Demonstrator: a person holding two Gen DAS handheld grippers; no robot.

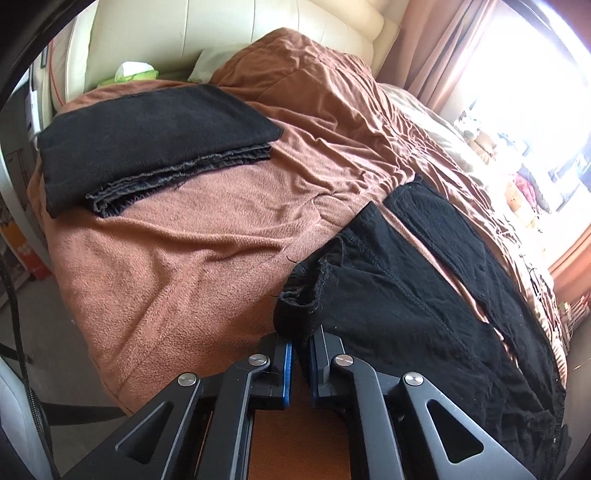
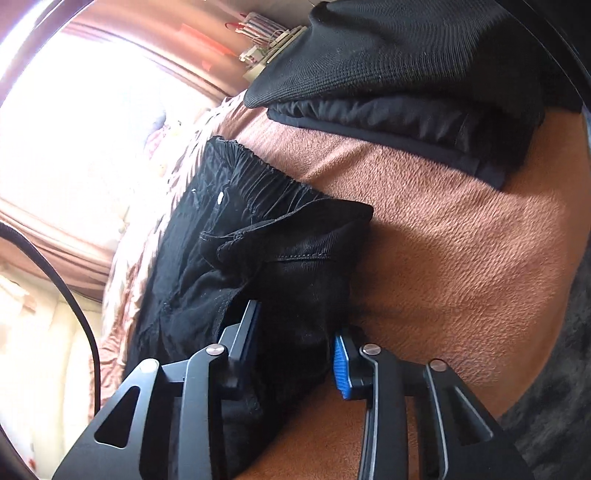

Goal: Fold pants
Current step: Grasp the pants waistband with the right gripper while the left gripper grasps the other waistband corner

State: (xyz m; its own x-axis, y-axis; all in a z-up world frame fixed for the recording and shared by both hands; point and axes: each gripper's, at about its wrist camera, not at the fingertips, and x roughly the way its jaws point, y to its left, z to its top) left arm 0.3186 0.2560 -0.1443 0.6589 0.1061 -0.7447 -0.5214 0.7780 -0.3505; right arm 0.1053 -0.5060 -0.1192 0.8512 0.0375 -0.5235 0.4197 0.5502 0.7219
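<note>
- Where your left gripper [image 1: 300, 343] meets the black pants [image 1: 424, 295], its jaws stand almost together, with only a thin slit between the blue pads [image 1: 287, 373]; a rolled hem end of the pants is nipped at the very tips, so you are holding cloth there
- Beyond that gripper and to its right the pants run away across the brown blanket [image 1: 184, 258], both legs lying flat with a strip of blanket showing between them
- Ahead of it and to the left, well apart from the pants, a folded black stack [image 1: 147, 140] lies on the blanket; a cream headboard [image 1: 221, 33] stands behind
- Your right gripper [image 2: 295, 343] is at a middling gap, a thick bunch of the pants [image 2: 258, 240] filling the space between its fingers; the right-hand blue pad [image 2: 341, 369] touches the cloth's edge, the left-hand one is sunk into the folds; you are gripping the fabric
- Ahead of this gripper the gathered elastic waistband [image 2: 258, 173] lies on the blanket; further ahead and to the right sits a pile of folded dark clothes [image 2: 406, 92]
</note>
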